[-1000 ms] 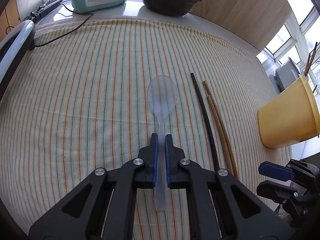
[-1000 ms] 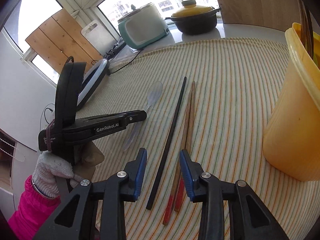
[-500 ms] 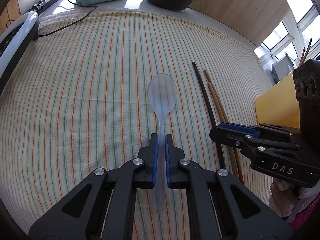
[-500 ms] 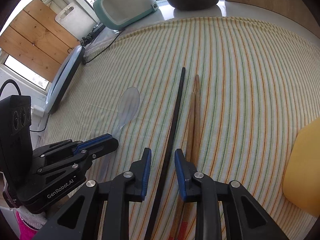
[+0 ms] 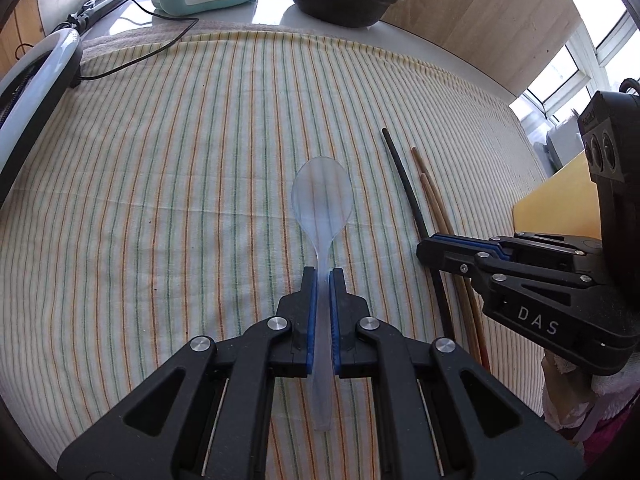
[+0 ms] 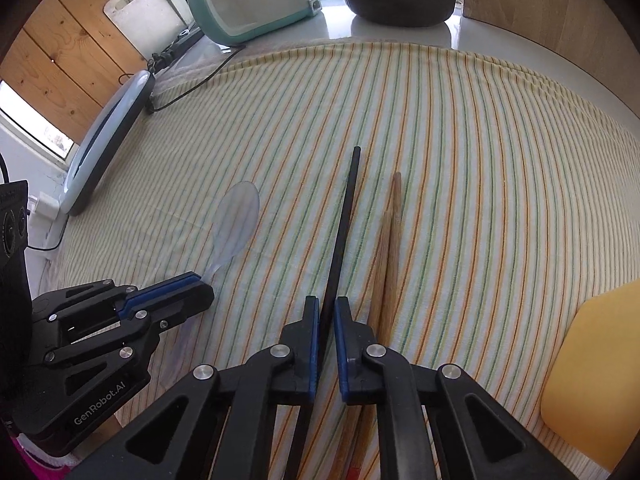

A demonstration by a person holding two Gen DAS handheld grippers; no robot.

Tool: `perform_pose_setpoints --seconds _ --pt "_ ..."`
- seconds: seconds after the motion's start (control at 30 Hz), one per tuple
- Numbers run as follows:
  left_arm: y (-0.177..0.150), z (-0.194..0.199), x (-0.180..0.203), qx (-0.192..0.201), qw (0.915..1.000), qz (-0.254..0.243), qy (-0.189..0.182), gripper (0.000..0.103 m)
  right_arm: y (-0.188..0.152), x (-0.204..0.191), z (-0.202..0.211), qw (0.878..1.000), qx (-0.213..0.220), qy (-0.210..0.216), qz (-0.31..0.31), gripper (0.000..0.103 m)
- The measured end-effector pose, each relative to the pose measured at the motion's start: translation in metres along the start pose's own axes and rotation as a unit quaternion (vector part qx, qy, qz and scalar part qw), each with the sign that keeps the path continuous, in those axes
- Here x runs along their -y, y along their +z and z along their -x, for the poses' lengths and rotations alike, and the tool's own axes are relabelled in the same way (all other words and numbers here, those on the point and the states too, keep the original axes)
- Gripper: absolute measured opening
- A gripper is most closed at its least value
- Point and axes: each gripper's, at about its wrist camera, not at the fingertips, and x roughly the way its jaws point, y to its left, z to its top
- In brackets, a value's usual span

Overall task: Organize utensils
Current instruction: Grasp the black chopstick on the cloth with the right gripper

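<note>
Left gripper [image 5: 323, 280] pinched tight on the handle of the clear plastic spoon [image 5: 322, 200], lying flat mid-cloth. Right gripper [image 6: 327, 312] squeezed onto the black chopstick [image 6: 344, 216], with two wooden chopsticks [image 6: 390, 240] lying just beside. Lots of bare striped tablecloth [image 5: 160, 200] ahead. Yellow cup [image 6: 592, 376] at the right edge; black pot [image 6: 400, 0] and teal appliance [image 6: 248, 4] along the far edge.
</note>
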Motion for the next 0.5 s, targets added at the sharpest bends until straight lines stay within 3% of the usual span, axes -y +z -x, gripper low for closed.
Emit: perform_pose_setpoints --seconds 0.37,0.5 --pt "0.002 0.037 0.004 0.04 0.9991 -0.001 -0.015 0.004 -0.019 0.001 0.044 0.997 0.059 0.039 0.006 0.003" --pt "-0.003 0.034 0.012 0.031 0.9993 -0.018 -0.006 0.004 -0.026 -0.001 0.056 0.996 0.075 0.037 0.013 0.003"
